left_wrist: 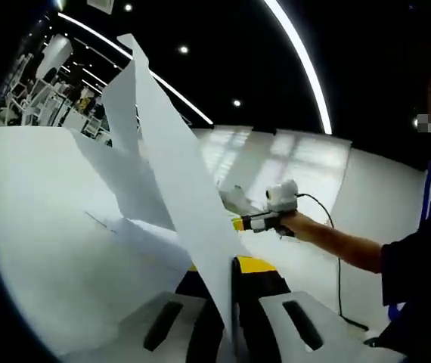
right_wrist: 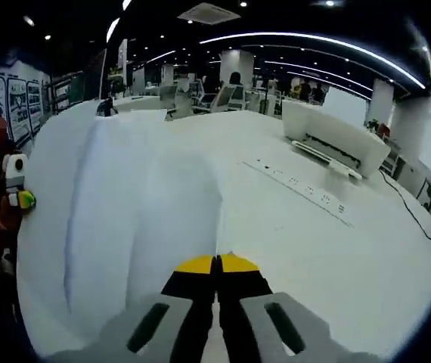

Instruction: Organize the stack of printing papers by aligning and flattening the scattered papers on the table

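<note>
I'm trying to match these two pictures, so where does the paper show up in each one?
Left gripper view: the paper rises from the left gripper's shut jaws at bottom centre toward upper left.
Right gripper view: the paper spreads across left and centre, its edge meeting the right gripper at bottom centre.
Shared landmark: the white table.
</note>
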Tool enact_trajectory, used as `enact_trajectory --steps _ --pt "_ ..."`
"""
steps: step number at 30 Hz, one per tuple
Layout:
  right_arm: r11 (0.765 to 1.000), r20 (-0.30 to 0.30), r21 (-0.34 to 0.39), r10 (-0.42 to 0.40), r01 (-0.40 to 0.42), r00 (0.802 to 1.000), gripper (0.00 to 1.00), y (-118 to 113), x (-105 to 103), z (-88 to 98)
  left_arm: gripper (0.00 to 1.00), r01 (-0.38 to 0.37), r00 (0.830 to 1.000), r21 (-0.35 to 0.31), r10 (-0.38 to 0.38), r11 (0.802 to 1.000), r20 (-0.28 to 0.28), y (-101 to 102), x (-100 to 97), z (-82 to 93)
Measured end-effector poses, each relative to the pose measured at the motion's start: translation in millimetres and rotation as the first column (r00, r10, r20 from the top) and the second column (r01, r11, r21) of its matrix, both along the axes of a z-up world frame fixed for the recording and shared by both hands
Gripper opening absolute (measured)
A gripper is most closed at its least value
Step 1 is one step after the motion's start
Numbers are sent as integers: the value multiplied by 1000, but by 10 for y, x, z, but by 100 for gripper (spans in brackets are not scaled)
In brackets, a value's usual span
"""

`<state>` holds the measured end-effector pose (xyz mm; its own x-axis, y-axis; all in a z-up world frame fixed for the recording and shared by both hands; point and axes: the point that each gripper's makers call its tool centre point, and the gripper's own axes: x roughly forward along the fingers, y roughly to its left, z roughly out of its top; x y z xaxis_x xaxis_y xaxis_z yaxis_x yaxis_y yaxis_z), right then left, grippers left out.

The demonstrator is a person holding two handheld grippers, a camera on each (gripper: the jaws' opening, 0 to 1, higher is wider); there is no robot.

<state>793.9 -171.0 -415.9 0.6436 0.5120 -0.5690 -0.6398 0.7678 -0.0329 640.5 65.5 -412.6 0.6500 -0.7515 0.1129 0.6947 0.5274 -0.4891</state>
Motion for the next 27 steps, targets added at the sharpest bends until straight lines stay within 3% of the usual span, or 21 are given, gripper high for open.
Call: enact_trajectory --steps 4,8,17,21,24,27 --pt "996 58 73 -48 44 997 0 -186 -16 347 7 4 1000 -9 -4 1000 -6 -6 -1 -1" --pt "991 148 131 -50 30 988 0 -203 -98 819 7 -3 1000 12 3 1000 1 -23 -13 -17" --pt "971 308 231 -9 -65 951 0 48 -429 1754 7 0 1000 -1 0 1000 -13 -7 -2 -19" --pt "958 385 243 50 -153 922 0 290 -694 2102 8 1 1000 11 -1 1000 -15 -23 9 -37" --pt "941 420 262 90 -216 903 0 463 -912 2320 8 4 1000 8 -4 1000 -19 -18 8 -38" --pt "908 434 323 109 -267 894 0 534 -1081 2471 8 3 1000 7 -3 1000 -21 -22 9 -40"
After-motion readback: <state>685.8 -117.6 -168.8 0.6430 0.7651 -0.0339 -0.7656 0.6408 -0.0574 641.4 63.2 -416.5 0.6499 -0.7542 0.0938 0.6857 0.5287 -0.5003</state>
